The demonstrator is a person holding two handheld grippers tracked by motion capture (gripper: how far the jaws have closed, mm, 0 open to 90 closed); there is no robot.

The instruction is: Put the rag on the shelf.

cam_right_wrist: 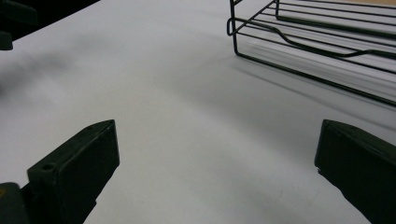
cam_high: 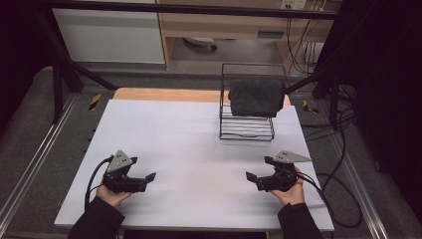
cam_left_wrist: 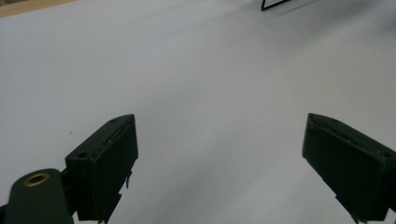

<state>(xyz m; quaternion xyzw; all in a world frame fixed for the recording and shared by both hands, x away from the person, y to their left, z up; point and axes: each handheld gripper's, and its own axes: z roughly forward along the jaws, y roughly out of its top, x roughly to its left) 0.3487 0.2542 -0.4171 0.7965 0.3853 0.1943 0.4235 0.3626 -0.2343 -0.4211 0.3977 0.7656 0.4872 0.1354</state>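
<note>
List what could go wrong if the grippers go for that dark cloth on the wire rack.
1. The dark cloth hangs over the top of the wire rack; tugging it might tip or drag the rack.
2. Both the left gripper and the right gripper are open and well short of it, so jaws may snag rack wires.

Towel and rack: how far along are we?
Looks done: the dark towel already hangs over the wire rack at the table's far right. In hand: nothing; the left gripper and right gripper are both open and empty, resting low near the table's near edge. Left: nothing obvious, unless the towel is to come off.
</note>
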